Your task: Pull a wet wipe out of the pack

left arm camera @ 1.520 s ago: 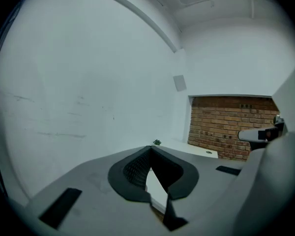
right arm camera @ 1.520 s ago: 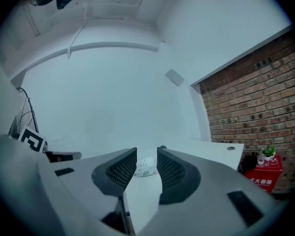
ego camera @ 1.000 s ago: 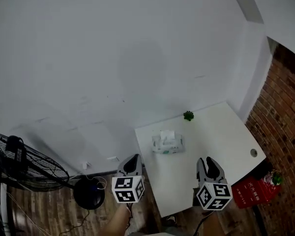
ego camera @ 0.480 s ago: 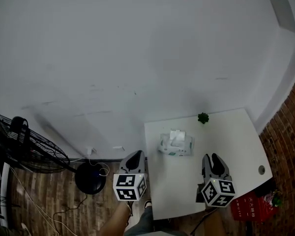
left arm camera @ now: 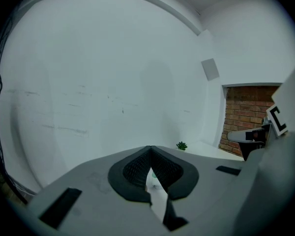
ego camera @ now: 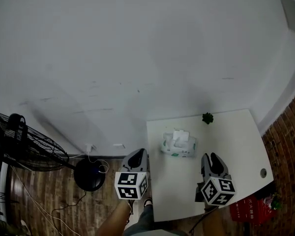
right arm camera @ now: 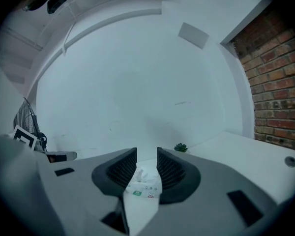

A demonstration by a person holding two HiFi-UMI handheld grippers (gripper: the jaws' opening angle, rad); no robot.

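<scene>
A white wet wipe pack (ego camera: 179, 145) with green print lies on the white table (ego camera: 226, 136), a wipe tuft sticking up from its top. My left gripper (ego camera: 136, 155) hovers off the table's left edge, short of the pack, its jaws touching at the tips with nothing between them. My right gripper (ego camera: 211, 158) hangs over the table's near part, right of the pack, jaws apart and empty. In the right gripper view the pack (right arm camera: 143, 184) shows through the gap between the jaws. The left gripper view shows only a sliver of the pack (left arm camera: 152, 179).
A small green plant (ego camera: 207, 117) stands at the table's far edge. A black fan (ego camera: 24, 151) and its round base (ego camera: 88, 177) with cables are on the wooden floor at left. A brick wall (ego camera: 290, 146) and a red box (ego camera: 248, 208) sit at right.
The view has shifted a little, so the table and pack sit slightly further right. Both grippers hold about the same places below the pack.
</scene>
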